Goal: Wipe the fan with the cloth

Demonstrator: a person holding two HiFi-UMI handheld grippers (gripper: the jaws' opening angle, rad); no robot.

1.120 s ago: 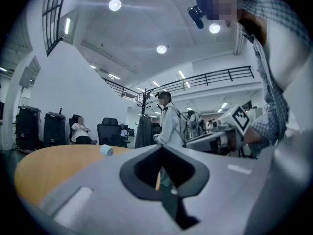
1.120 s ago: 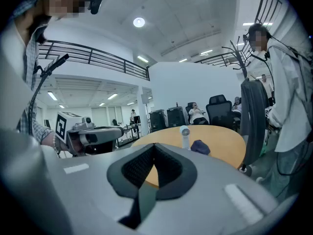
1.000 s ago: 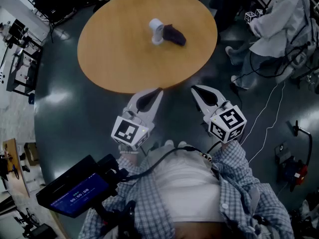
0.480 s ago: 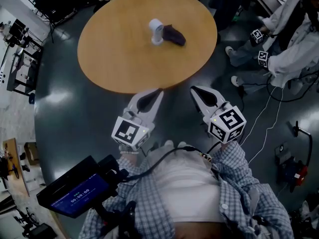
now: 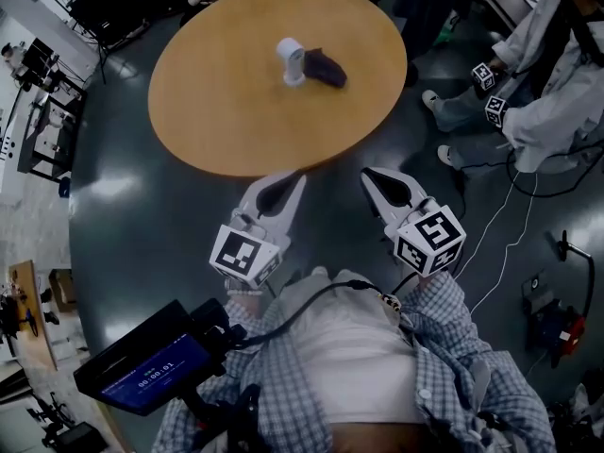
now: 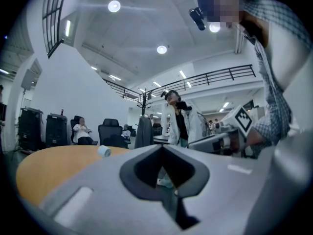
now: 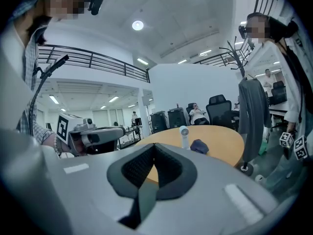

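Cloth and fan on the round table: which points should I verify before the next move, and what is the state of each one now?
1. Fan stands upright on the table: ok.
2. Cloth lies beside the fan, uncovered: ok.
3. Cloth apart from the fan's base: cannot tell.
4. Left gripper empty: ok, jaws shut on nothing.
5. Right gripper open to take the cloth: not ok, jaws shut and empty.
6. Grippers close to the cloth: not ok, both are only at the table's near edge and the cloth lies well beyond.
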